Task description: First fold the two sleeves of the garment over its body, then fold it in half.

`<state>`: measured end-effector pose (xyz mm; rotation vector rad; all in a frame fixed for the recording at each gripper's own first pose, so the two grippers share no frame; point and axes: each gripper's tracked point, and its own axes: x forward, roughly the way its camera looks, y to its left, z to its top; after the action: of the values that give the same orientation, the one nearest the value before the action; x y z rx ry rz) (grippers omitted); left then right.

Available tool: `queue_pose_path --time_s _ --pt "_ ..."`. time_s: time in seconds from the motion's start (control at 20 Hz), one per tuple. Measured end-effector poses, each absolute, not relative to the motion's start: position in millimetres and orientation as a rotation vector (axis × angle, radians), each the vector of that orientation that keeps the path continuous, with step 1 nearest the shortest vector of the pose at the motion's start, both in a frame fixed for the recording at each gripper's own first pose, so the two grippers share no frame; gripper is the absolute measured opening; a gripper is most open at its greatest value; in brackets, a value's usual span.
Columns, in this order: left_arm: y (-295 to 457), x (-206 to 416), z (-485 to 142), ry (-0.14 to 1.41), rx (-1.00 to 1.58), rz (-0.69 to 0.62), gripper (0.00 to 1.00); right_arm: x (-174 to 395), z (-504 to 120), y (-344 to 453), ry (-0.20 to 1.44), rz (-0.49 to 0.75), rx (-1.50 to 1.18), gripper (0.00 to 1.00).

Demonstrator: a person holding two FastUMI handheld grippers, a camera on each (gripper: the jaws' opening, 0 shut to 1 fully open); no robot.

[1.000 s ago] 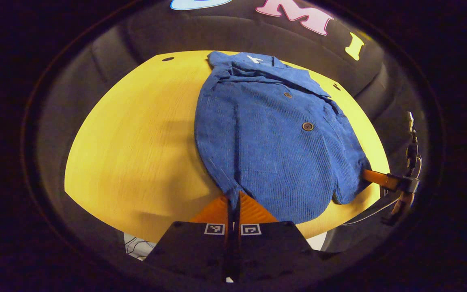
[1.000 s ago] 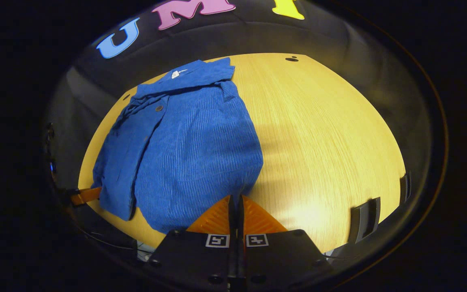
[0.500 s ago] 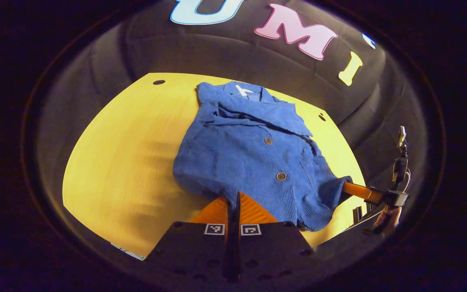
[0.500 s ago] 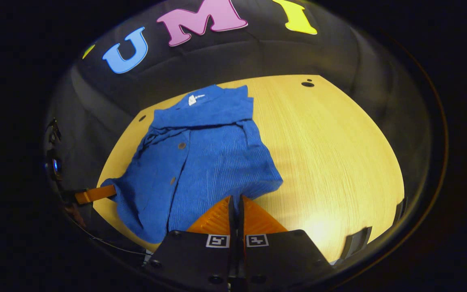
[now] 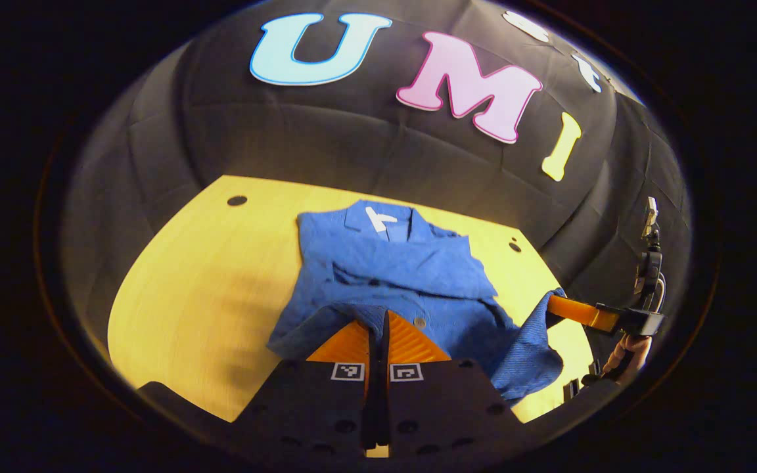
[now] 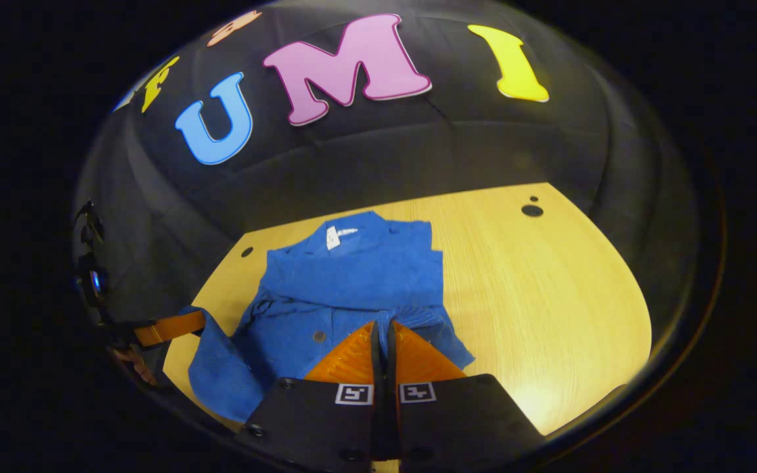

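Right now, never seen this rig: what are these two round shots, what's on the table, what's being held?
There is no robot arm here. A person carries a two-finger hand-held gripper in each hand, and a fisheye camera rides on each one, looking forward along its fingers.

In the left gripper view, the left hand-held gripper sits at the bottom, fingers closed. The right hand-held gripper shows farther off at the right edge. In the right gripper view, the right one sits at the bottom, also closed.

On the pale wooden table lies a blue ribbed button-front jacket, collar toward the black cloth wall. Each gripper pinches a corner of the jacket's near edge, lifted toward the collar. The sleeves look already folded in, so this appears to be the fold in half.
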<state>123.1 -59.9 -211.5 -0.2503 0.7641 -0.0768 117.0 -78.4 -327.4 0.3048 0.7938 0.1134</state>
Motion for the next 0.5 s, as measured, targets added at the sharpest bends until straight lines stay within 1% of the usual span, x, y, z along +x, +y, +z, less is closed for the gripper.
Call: queue_pose_path --time_s 0.3,0.5 --pt "-45.4 225.9 -180.9 0.59 -0.168 -0.084 0.0 204.5 -307.3 -71.4 0.661 0.136 0.306 0.01" --pt "-35.5 283.5 -179.4 0.484 -0.11 -0.06 0.0 270.8 -307.3 -72.3 0.598 0.101 0.363 0.0"
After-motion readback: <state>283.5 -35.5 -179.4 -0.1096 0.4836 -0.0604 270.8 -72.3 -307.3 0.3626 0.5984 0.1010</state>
